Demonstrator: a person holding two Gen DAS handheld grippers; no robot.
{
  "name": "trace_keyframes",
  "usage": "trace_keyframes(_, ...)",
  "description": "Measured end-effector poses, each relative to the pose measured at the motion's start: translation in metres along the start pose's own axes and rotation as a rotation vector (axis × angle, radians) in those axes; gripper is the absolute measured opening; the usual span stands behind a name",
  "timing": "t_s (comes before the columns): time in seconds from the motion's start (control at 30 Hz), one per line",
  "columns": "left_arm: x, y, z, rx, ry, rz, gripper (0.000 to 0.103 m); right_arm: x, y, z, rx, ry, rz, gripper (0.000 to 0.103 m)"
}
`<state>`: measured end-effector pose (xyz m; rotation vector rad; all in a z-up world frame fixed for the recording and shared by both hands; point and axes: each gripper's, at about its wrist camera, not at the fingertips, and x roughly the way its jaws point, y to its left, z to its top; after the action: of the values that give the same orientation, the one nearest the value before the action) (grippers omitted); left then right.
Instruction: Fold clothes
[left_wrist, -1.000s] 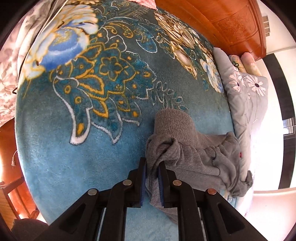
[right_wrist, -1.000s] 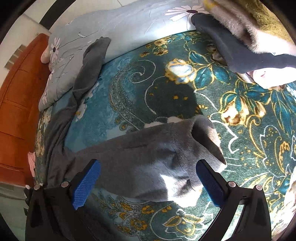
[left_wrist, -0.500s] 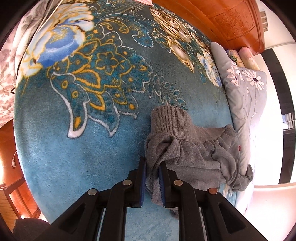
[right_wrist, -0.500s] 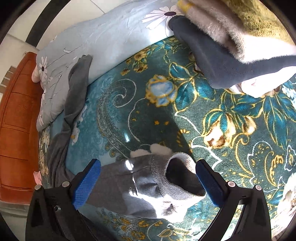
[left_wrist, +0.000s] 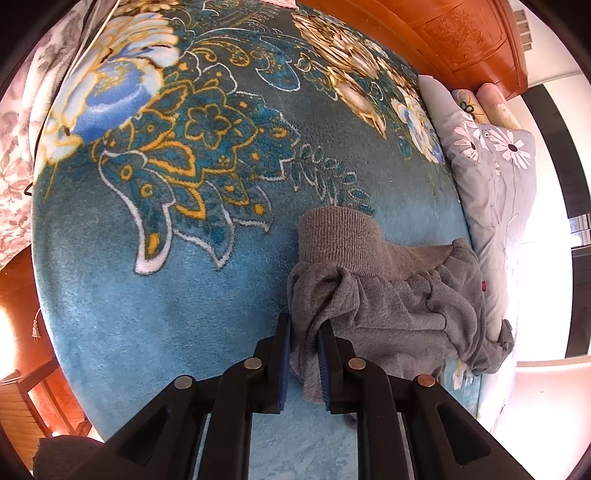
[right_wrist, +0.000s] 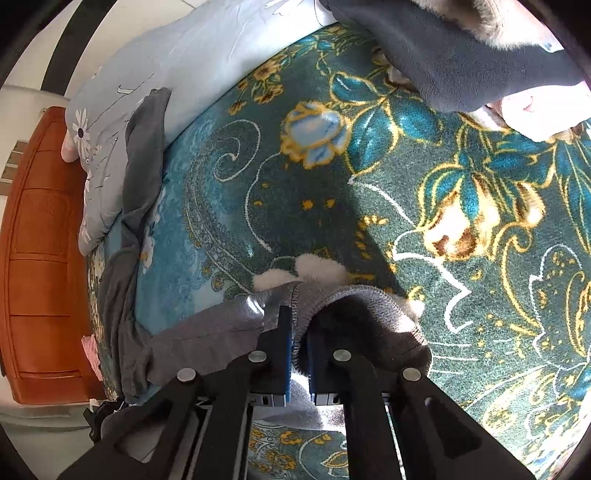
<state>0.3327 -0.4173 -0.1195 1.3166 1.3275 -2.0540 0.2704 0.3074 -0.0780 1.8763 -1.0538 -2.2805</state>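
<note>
The right tool (right_wrist: 300, 339), wide open a moment ago, has clamped onto the trousers' cuff (right_wrist: 354, 306). The left tool (left_wrist: 304, 354) stays clenched on bunched grey cloth (left_wrist: 388, 306), so both ends are held, ready to fold.

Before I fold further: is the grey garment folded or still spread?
Neither: the grey garment lies bunched and wrinkled on the blanket, ribbed cuff showing.

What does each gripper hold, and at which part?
Left gripper: bunched cloth beside the ribbed band of the grey garment. Right gripper: the ribbed edge of a cuff.
</note>
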Motion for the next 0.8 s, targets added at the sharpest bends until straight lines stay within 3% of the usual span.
trace_keyframes(0.17,-0.009,-0.015,0.011,0.021,-0.020,-0.015,0.013,-0.022,0.014,0.015,-0.012,-0.049,0.091,0.002)
trace_keyframes(0.3,-0.022,-0.027,0.018,0.044,-0.041,-0.065,0.013,-0.089,0.053,0.033,-0.140,-0.189,0.248,0.002)
trace_keyframes(0.4,-0.025,-0.024,0.015,0.051,-0.040,-0.079,0.013,-0.143,0.070,0.026,-0.272,-0.300,0.316,0.002)
trace_keyframes(0.47,-0.019,-0.019,0.012,0.057,-0.020,-0.060,0.013,-0.159,0.063,0.009,-0.365,-0.357,0.279,0.002)
trace_keyframes(0.6,-0.004,-0.004,0.005,0.027,0.019,-0.029,0.013,-0.108,-0.005,-0.017,-0.334,-0.233,0.045,0.002)
trace_keyframes(0.67,-0.002,-0.002,0.004,0.019,0.017,-0.025,0.013,-0.077,-0.046,-0.029,-0.238,-0.158,0.007,0.002)
trace_keyframes(0.8,-0.006,-0.007,0.007,0.020,0.001,-0.025,0.013,-0.060,-0.082,-0.050,-0.170,-0.121,0.017,0.002)
